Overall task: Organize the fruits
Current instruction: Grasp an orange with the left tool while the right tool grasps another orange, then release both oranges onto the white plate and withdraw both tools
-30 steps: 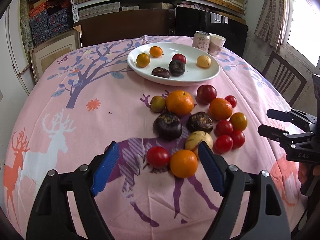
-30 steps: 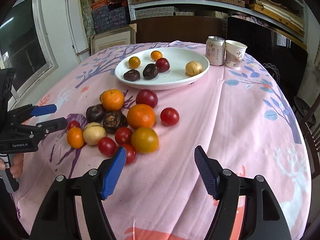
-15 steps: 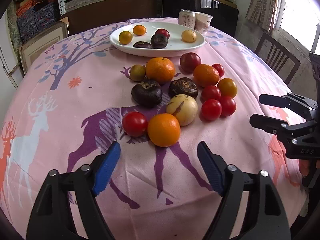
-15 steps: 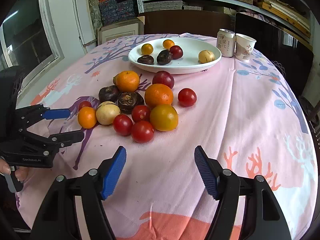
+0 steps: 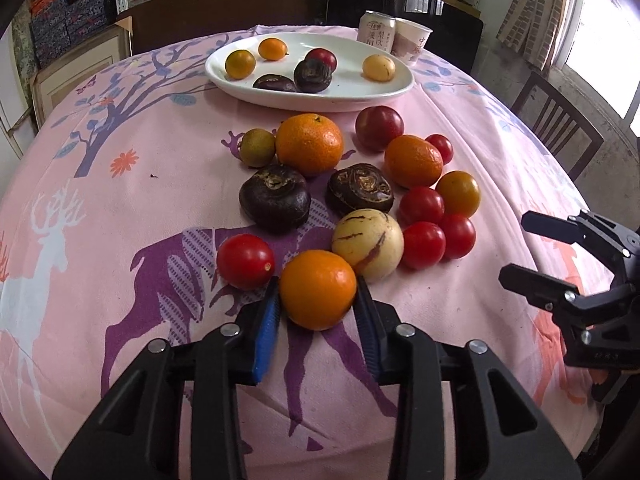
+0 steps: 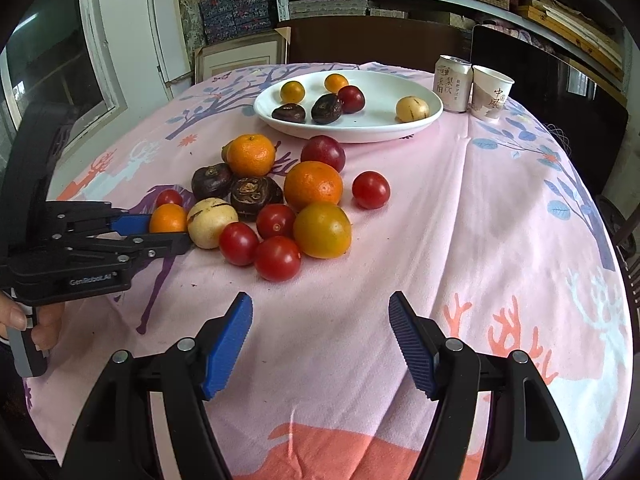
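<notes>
The pink tablecloth point(image 5: 120, 208) covers the whole table, and the white plate point(image 5: 360, 92) at its far side serves as the landmark. The plate already carries six pieces of fruit, with a drink can point(image 5: 376, 34) and a paper cup point(image 5: 412, 42) just behind it. In front of the plate lies the loose pile: two big oranges, dark wrinkled fruits, a pale striped melon point(image 5: 367, 245), several red tomatoes and a yellow one.

At the edge of the pile farthest from the plate sits the small orange point(image 5: 318, 295). Half a second ago the left gripper point(image 5: 318, 312) stood wide open, short of this fruit; now its blue fingers point(image 5: 266, 328) have closed in and press both sides of the small orange, which rests on the cloth, touching the melon and just beside a red tomato point(image 5: 246, 261). So the grasp looks made, and the lift toward the plate is probably next.

The right gripper point(image 6: 320, 340) hangs wide open and empty on the near side of the pile, well away from the plate, much as it did before.

Lifting may nudge the melon or the tomato.
</notes>
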`<control>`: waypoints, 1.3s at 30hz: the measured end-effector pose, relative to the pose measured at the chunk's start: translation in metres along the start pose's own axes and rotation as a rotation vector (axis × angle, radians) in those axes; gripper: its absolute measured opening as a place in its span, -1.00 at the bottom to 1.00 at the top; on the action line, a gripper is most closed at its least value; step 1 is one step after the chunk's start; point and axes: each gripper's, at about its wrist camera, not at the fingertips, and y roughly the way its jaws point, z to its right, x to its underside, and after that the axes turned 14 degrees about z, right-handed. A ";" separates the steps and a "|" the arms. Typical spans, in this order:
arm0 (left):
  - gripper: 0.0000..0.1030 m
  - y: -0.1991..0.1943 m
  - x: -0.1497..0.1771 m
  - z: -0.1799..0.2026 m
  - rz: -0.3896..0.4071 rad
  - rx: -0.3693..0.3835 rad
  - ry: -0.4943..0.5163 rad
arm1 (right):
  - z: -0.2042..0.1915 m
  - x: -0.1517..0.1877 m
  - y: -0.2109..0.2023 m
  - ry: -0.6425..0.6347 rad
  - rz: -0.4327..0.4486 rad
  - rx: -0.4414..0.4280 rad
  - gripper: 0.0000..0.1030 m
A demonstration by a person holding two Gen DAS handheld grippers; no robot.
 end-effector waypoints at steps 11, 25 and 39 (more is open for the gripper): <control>-0.32 -0.034 0.000 -0.009 0.054 0.024 0.026 | 0.011 -0.007 0.030 -0.050 -0.060 0.070 0.17; -0.32 -0.033 0.003 -0.013 0.041 0.025 0.020 | 0.003 -0.026 0.060 -0.043 -0.039 -0.041 -0.30; -0.32 -0.045 -0.082 0.005 0.194 0.010 0.101 | 0.035 -0.091 -0.006 0.052 0.264 0.037 -0.30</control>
